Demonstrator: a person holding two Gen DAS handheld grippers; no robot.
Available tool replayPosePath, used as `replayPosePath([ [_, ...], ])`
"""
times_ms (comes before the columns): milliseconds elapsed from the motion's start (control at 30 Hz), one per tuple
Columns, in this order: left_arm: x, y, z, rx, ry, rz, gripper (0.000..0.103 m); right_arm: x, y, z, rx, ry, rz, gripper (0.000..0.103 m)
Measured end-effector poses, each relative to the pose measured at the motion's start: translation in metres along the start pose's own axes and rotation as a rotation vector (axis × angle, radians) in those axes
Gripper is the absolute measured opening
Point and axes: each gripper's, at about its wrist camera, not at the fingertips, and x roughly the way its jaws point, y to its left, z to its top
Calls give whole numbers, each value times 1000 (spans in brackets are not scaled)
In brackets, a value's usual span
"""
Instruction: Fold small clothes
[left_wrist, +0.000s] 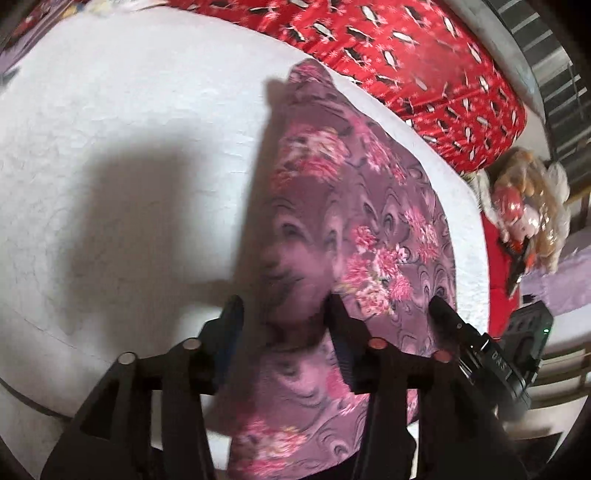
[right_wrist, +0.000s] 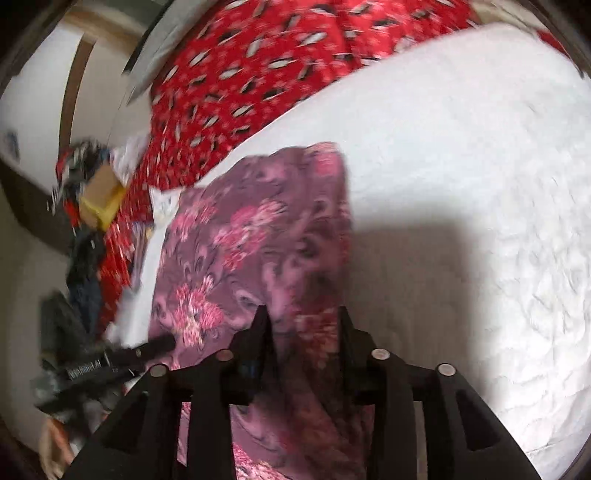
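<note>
1. The task's thing is a mauve garment of thin fabric (left_wrist: 354, 206), printed with pink flower clusters and dark swirls. It lies as a long strip on a white textured cover (left_wrist: 129, 147) spread over the bed, running from the near edge away towards the far side, where it ends in a bunched, narrow tip.
2. In the left wrist view the garment sits right of the middle, close to the cover's right edge; in the right wrist view it sits left of the middle, with bare white cover to its right.
3. The left gripper (left_wrist: 282, 306) stands with its black fingers partly apart, the cloth's near part lying between them. Whether the pads press on the cloth I cannot tell; motion blur hides the contact.
4. The right gripper (right_wrist: 304, 314) is likewise partly open with blurred cloth between its fingers, grip unclear. Its finger also shows at the right in the left wrist view, over the garment.
5. Beyond the white cover lies a red bedspread (left_wrist: 424, 62) with black and white marks.
6. At the far right, a clear plastic bag (left_wrist: 532, 206) holds soft toys.
</note>
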Motion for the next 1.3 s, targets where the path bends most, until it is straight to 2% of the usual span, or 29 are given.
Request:
replayPosePath([
  [67, -7, 3, 5, -8, -21, -20, 46, -11, -4, 7, 17, -34, -18, 40],
  [133, -13, -1, 15, -1, -63, -17, 46, -25, 1, 17, 11, -106, -50, 40],
  [200, -12, -9, 27, 18, -84, -15, 46, -29, 14, 29, -46, -145, -23, 34],
  [300, -1, -23, 48, 69, -111, 21, 47, -21, 40, 43, -166, -163, -51, 33],
  [467, 40, -29, 78, 123, -109, 164, 55, 12, 47, 58, -227, -142, -137, 34],
  [567, 64, -15, 83, 85, -65, 154, 73, 39, 27, 60, -193, -78, -213, 30],
  [633, 67, -12, 82, 81, -93, 134, 79, 44, 21, 55, -208, -95, -236, 31],
  [733, 69, -18, 80, 127, -104, 164, 81, 46, 26, 48, -254, -131, -260, 34],
  [800, 66, -19, 81, 123, -98, 157, 80, 46, 27, 49, -269, -121, -274, 35],
  [833, 61, -18, 80, 113, -98, 153, 80, 44, 29, 52, -271, -108, -283, 42],
  [867, 52, -16, 76, 104, -108, 145, 80, 42, 30, 55, -271, -89, -302, 43],
  [933, 35, -17, 65, 123, -142, 134, 80, 31, 32, 56, -262, -66, -298, 43],
  [1033, 16, -18, 40, 159, -178, 140, 80, 4, 43, 42, -308, -118, -237, 45],
  [1133, 23, -11, 20, 146, -151, 150, 80, -7, 41, 23, -315, -126, -202, 45],
  [1200, 43, -1, 11, 120, -92, 148, 83, 2, 32, 12, -304, -91, -228, 45],
  [1233, 46, 2, 8, 108, -102, 135, 87, 8, 24, 7, -292, -82, -249, 51],
  [1300, 45, -2, 4, 123, -122, 155, 87, 11, 13, 2, -260, -118, -251, 54],
])
